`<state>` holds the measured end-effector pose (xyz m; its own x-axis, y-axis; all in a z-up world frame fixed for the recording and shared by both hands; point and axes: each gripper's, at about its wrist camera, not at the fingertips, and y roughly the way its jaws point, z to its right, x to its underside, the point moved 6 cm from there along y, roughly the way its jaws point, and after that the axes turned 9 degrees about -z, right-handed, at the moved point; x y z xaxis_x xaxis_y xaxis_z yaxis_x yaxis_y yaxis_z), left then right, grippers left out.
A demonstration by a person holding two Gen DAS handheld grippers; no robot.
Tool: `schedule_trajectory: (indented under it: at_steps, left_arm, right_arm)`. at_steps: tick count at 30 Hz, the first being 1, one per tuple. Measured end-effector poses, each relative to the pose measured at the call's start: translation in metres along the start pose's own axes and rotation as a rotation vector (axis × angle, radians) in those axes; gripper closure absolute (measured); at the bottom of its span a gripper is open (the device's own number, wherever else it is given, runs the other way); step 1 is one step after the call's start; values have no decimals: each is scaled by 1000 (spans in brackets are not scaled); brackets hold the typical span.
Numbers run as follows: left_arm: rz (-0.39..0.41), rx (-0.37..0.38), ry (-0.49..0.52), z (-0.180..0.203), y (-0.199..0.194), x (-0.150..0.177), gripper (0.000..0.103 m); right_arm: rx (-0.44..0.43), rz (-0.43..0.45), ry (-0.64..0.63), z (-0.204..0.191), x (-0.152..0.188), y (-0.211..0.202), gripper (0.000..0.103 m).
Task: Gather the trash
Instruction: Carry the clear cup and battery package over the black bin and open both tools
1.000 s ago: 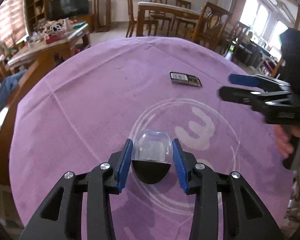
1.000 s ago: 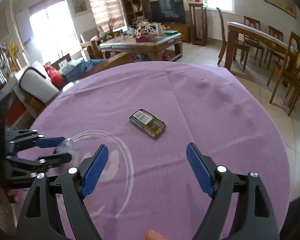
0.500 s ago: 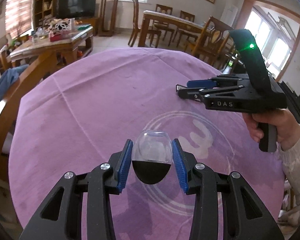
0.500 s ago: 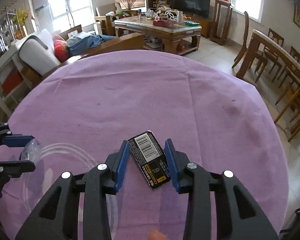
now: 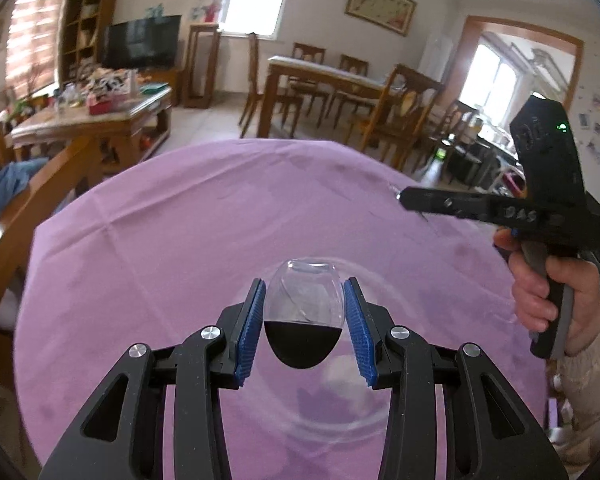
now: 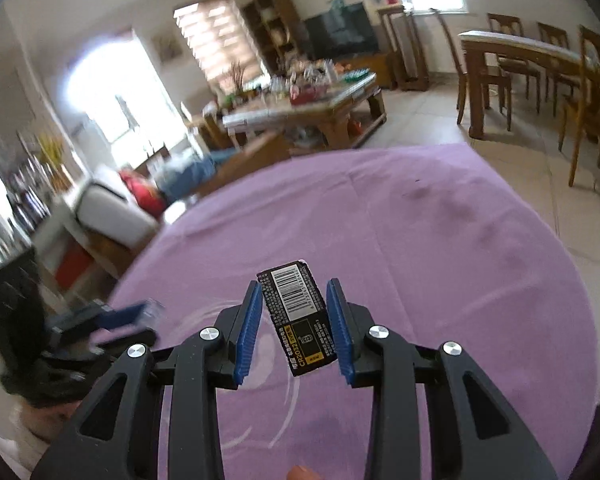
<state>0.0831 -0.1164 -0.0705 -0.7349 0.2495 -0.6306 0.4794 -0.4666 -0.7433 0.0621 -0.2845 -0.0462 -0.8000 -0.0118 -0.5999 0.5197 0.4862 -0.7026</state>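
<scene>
Judging by look alone: battery pack (image 6: 298, 316) in the right gripper (image 6: 294, 330) flat, light, card-stiff with a glossy face, likely to slide or twist if pinched at one corner only; best taken across both long edges near the middle. Sits now between the blue pads, barcode end poking out to the far side, printed label end nearer the camera, tilted a little, clear of the purple desk (image 6: 440, 248). Jaws just been closing and now pinching the pack by its long edges.

Clear plastic blister (image 5: 304, 320) in the left gripper (image 5: 305, 330) thin, hollow, very light, easily crushed or popped out sideways; gentle pressure across its widest part suits it. Held at that widest part, domed clear end pointing far, dark base hanging near, lifted off the desk. Jaws partly closed and pressing on both its sides.

Right gripper visible at far right in the left wrist view, blurred, carried by a hand (image 5: 548, 292).
</scene>
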Motion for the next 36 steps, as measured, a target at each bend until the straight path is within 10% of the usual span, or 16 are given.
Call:
schedule_trajectory:
  at_steps: [19,36]
  left_arm:
    - [7,319,293,288,68,-39,63]
    - [-117,471,483,492,185,-1,63]
  right_arm:
    - [143,345,310,170,82,-200,70]
    - [264,486,536,267,173,-271,69]
